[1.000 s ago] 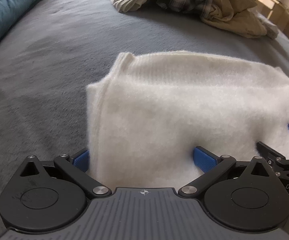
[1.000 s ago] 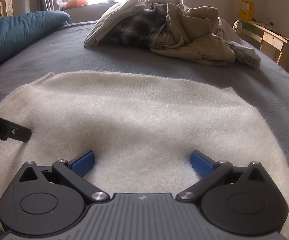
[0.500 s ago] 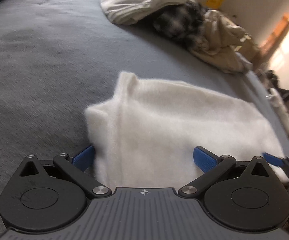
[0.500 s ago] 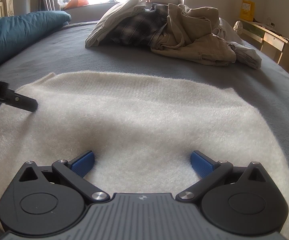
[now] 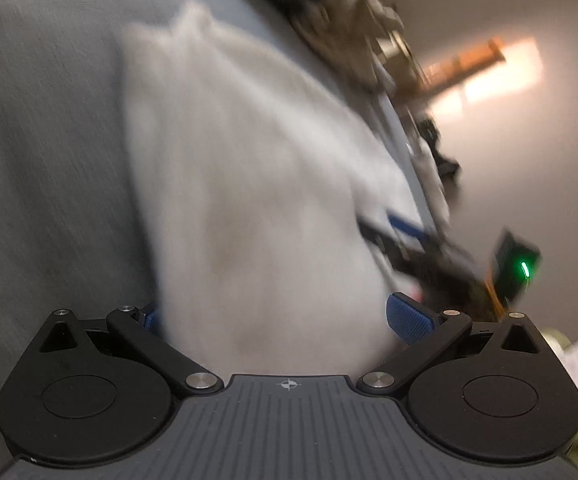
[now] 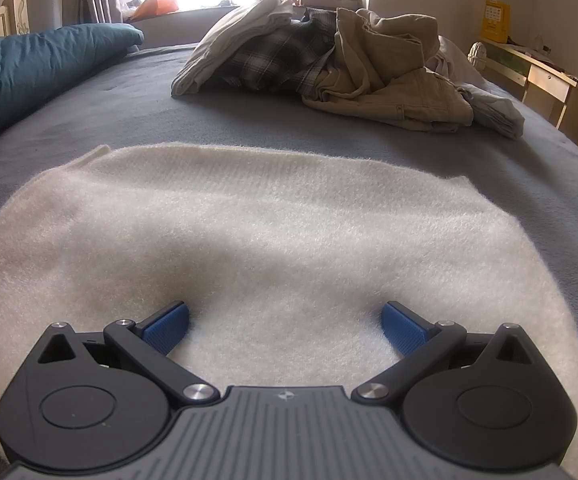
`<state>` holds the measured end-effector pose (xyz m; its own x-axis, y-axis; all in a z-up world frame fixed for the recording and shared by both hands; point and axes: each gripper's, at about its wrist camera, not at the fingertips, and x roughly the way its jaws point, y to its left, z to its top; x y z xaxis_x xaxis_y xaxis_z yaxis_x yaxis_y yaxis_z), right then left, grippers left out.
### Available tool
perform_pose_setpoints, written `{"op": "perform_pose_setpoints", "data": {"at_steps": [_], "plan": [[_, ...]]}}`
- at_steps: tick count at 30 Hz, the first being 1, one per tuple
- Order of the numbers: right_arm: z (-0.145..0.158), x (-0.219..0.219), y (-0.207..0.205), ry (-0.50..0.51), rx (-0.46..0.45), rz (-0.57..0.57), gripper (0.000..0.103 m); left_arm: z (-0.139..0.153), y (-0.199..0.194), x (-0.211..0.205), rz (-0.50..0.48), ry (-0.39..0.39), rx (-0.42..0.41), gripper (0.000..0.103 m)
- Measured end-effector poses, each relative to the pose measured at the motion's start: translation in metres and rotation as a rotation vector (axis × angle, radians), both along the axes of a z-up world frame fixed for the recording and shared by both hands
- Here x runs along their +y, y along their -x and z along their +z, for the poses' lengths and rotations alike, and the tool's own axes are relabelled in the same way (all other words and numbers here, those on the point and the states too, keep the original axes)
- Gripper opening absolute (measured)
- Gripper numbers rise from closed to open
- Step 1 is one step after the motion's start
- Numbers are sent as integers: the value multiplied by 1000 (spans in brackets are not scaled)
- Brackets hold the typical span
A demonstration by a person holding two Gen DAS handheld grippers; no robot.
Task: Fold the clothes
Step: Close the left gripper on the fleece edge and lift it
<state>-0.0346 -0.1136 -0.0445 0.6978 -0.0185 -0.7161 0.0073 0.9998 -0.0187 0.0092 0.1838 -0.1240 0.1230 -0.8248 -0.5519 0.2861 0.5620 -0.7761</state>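
Right wrist view: the folded white sweater lies flat on the grey bed, near its front edge. The right tongs rest spread wide on it. The left tongs, also spread, straddle its blurred end. A pile of clothes sits toward the bed's far edge, a teal pillow at its left edge.
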Motion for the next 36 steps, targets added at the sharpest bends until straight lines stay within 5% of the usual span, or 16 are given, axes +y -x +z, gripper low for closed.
{"op": "perform_pose_setpoints", "data": {"at_steps": [8, 12, 18, 27, 36], "plan": [[-1, 0, 0, 1, -9, 1, 103, 2, 14, -19, 168, -87, -45, 97], [-1, 0, 2, 0, -18, 0, 103, 14, 19, -25, 202, -213, -78, 60], [-3, 0, 5, 0, -41, 4, 103, 34, 16, -29, 219, -271, -92, 29], [-5, 0, 10, 5, -77, 25, 103, 102, 20, -64, 146, -280, -235, 24], [-6, -8, 14, -25, -120, 49, 103, 152, 25, -141, -49, -306, -409, 23]]}}
